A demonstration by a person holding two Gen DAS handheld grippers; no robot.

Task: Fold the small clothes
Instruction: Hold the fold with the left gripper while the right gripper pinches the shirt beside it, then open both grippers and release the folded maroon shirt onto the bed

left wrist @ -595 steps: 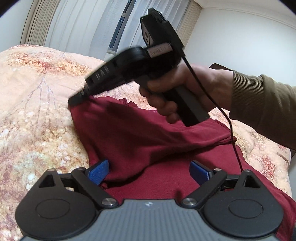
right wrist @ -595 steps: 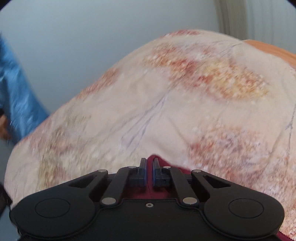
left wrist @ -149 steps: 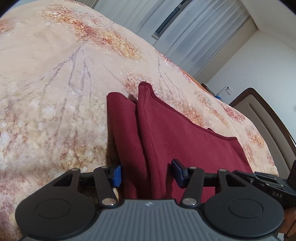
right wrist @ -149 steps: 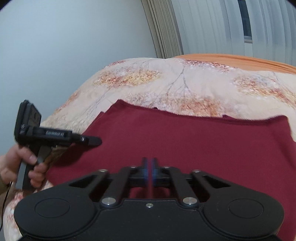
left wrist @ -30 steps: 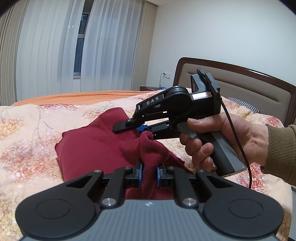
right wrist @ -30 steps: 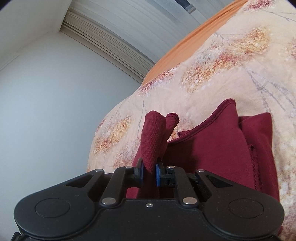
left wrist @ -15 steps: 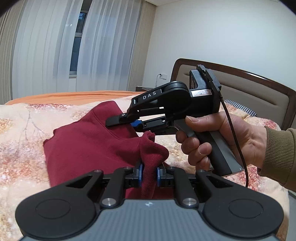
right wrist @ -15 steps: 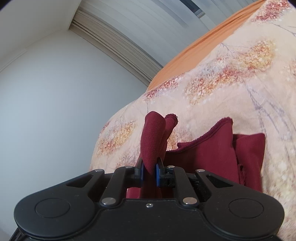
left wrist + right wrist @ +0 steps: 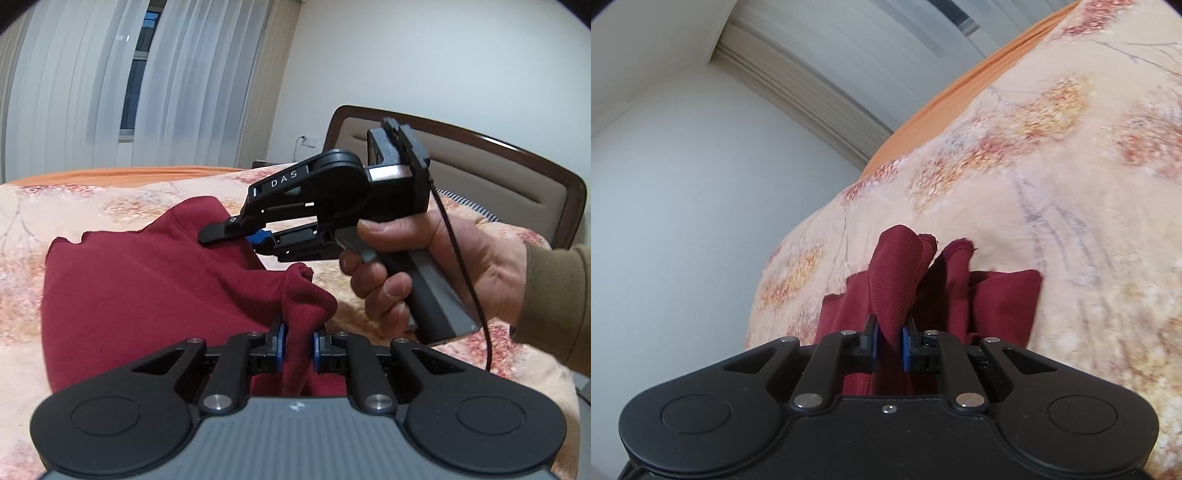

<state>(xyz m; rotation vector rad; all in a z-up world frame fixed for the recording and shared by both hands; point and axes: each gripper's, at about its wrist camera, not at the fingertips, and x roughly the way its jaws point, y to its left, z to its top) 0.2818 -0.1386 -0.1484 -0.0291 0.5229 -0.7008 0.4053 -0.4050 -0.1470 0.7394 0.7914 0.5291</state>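
A dark red garment lies partly folded on the floral bedspread. My left gripper is shut on a bunched ribbed edge of it and holds that edge raised. My right gripper is shut on another ribbed edge of the same garment, also raised. In the left wrist view the right gripper sits just beyond the left one, over the garment's far corner, held by a hand in an olive sleeve.
The bed has a brown padded headboard at the right. White curtains hang behind the bed. An orange sheet edge runs along the far side. A black cable hangs from the right gripper.
Both grippers have lifted and carried their held edges across the garment. The folded part under the right gripper looks shorter and more bunched than a second ago.
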